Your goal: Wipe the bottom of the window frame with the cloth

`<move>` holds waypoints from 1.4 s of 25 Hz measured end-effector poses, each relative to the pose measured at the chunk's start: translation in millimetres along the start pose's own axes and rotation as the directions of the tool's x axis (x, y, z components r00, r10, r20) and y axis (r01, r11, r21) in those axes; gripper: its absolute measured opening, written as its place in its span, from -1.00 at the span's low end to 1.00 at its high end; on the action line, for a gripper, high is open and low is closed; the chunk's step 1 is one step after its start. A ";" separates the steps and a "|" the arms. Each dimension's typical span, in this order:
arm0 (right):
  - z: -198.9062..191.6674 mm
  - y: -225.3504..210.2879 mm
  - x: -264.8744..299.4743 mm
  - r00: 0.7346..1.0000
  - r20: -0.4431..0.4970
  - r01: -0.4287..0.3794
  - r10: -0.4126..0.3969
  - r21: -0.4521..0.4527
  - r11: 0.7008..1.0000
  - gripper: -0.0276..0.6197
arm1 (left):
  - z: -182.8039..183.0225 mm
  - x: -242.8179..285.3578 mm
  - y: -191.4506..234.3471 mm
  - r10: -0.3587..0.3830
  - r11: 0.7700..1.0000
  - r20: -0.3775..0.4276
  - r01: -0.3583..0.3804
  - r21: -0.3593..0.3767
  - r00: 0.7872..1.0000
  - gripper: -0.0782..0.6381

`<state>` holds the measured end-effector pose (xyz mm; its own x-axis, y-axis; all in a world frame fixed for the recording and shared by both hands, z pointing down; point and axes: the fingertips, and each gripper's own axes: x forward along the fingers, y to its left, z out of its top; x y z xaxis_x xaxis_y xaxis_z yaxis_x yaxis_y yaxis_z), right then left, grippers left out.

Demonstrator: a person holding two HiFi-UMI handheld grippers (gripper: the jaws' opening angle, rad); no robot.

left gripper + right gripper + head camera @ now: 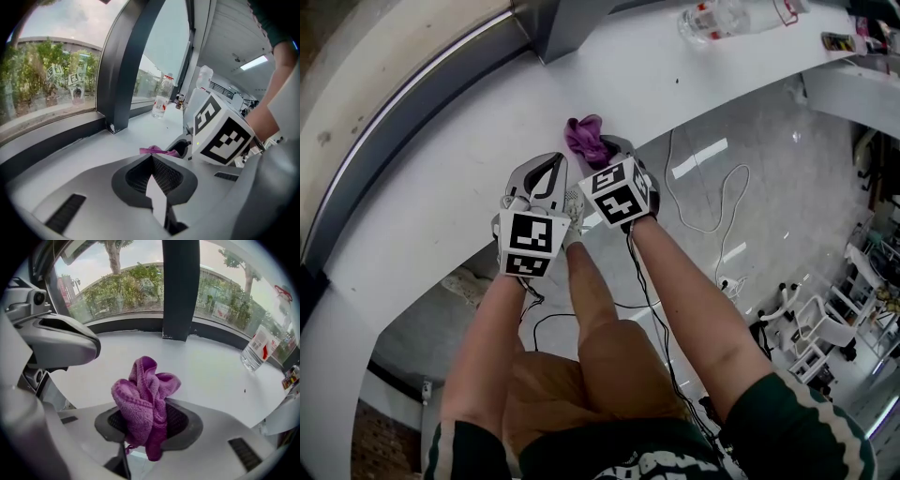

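A crumpled purple cloth (146,401) sticks up from between the jaws of my right gripper (151,423), which is shut on it. In the head view the cloth (585,138) hangs just over the front part of the white sill (459,178), with the right gripper (607,150) behind it. My left gripper (546,176) is close beside it on the left, shut and holding nothing (152,158). The dark bottom rail of the window frame (408,94) runs along the far side of the sill, well beyond the cloth (156,150).
A dark upright window post (180,287) stands on the sill straight ahead. A clear water bottle (712,19) with a red label lies further right on the sill, with small items (853,39) near it. White cables (703,202) trail on the floor below.
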<state>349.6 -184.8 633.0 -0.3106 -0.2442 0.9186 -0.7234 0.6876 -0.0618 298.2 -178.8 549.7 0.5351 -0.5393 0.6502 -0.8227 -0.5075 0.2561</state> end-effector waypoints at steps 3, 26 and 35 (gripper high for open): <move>17.9 -9.7 7.2 1.000 0.018 0.010 -0.009 -0.023 1.000 -0.40 | 3.5 2.5 7.3 0.011 1.000 0.003 -0.011 0.025 1.000 -0.77; 102.7 -50.0 41.8 0.997 0.041 0.073 -0.072 -0.027 0.997 -0.40 | 38.9 -13.3 92.6 0.139 0.988 0.057 -0.135 -0.069 0.989 -0.77; 106.8 -27.9 45.6 0.991 0.053 0.120 -0.119 -0.017 0.993 -0.41 | 9.8 -46.6 115.8 0.186 0.977 0.036 -0.181 -0.109 0.982 -0.77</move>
<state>289.8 -288.1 634.9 -0.2548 -0.3605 0.8973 -0.7448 0.6649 0.0557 179.9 -219.0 542.0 0.3790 -0.6482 0.6604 -0.9221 -0.3250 0.2101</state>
